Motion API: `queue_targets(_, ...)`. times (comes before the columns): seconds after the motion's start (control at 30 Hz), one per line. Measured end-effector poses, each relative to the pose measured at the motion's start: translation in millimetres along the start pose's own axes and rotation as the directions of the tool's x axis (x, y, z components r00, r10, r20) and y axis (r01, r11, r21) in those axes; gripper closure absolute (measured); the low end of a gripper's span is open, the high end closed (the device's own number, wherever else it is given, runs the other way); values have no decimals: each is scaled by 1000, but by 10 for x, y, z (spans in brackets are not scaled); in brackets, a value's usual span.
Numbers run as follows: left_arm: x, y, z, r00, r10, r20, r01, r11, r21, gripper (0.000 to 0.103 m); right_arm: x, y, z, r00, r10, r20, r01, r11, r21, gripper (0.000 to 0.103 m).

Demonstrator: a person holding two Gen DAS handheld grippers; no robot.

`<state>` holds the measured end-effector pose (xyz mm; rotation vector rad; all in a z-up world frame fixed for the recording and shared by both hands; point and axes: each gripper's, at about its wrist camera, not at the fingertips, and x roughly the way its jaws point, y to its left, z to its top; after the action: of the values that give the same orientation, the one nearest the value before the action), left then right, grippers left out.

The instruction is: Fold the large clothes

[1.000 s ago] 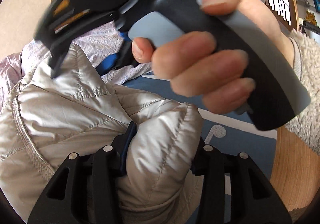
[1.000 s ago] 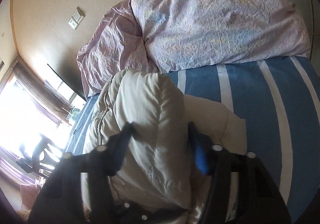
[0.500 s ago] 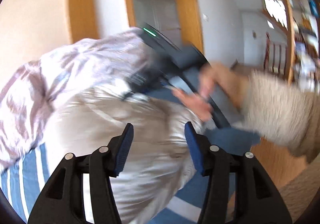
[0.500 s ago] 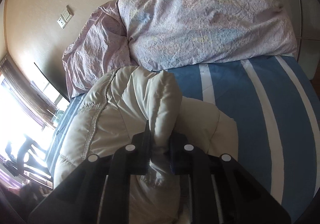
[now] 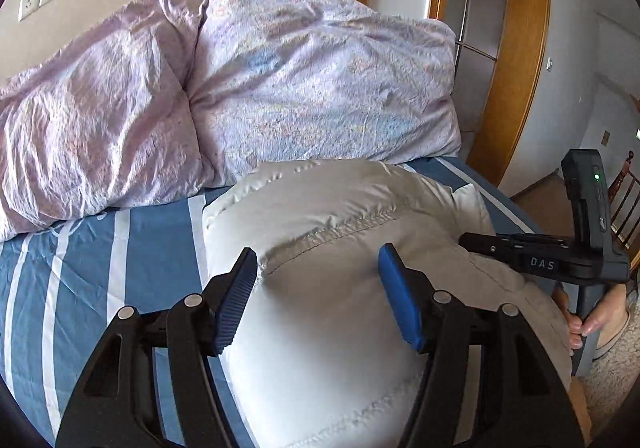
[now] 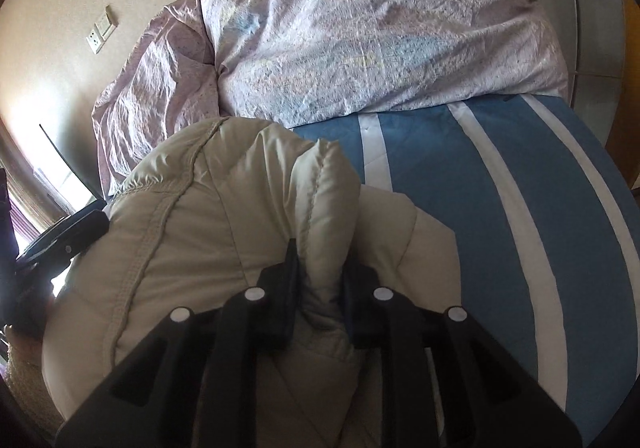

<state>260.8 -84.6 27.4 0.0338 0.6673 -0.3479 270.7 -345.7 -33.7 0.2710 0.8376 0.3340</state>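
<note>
A pale beige quilted puffer jacket (image 5: 344,232) lies bunched on the blue-and-white striped bed sheet (image 5: 132,240). My left gripper (image 5: 318,268) is open, its blue pads spread wide just over the jacket's top, holding nothing. My right gripper (image 6: 318,260) is shut on a raised fold of the jacket (image 6: 320,199). In the left wrist view the right gripper's body (image 5: 560,256) shows at the jacket's right edge with the hand under it. In the right wrist view the left gripper's black body (image 6: 64,236) shows at the jacket's left side.
A crumpled lilac duvet (image 5: 240,87) is piled along the far side of the bed against the wall. A wooden door frame (image 5: 516,59) and doorway stand at the right. The striped sheet (image 6: 520,207) lies to the right of the jacket.
My left gripper let go of the jacket, opened and pulled back to the jacket's left side. My right gripper closed from open onto a fold of the jacket.
</note>
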Motion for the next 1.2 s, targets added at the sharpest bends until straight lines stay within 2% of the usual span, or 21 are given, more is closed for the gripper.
queue_targets(0.07,85,-45,-64,999,-11,-38,12,1000,13,38,-3,22,-7,1000,-24,6,24,1000,-13,81)
queue_targets(0.17,181,-105,-146,998,23,-61,-19,998,60,38,-110,87,28,993,-117,31,118,992,-47,67)
queue_targets(0.23,193,-91,-171,998,16,-67,-13,999,44,38,-289,128,70,984,-162,81,166,984,-56,66)
queue_targets(0.33,201,-87,-176,998,15,-68,-13,999,33,38,-586,242,139,970,-162,183,176,982,-63,66)
queue_targets(0.4,200,-110,-172,997,24,-68,-21,999,40,38,-639,392,193,968,-144,204,167,981,-99,66)
queue_targets(0.47,201,-118,-176,997,29,-66,-26,999,39,38,-544,534,236,970,-147,192,177,973,-148,66)
queue_targets(0.53,198,-119,-190,998,34,-60,-32,999,36,38,-327,613,235,970,-184,157,213,958,-190,66)
queue_targets(0.6,190,-125,-212,998,41,-52,-39,999,35,38,-99,572,198,971,-218,95,233,954,-187,67)
queue_targets(0.63,187,-134,-222,998,48,-47,-46,998,36,38,-16,526,162,975,-206,81,217,960,-175,67)
queue_targets(0.87,231,-215,-282,996,88,-28,-87,995,55,36,100,408,9,979,-178,103,191,972,-135,67)
queue_targets(1.2,373,-255,-352,992,122,-19,-121,991,57,32,260,313,-32,982,-165,88,175,977,-120,66)
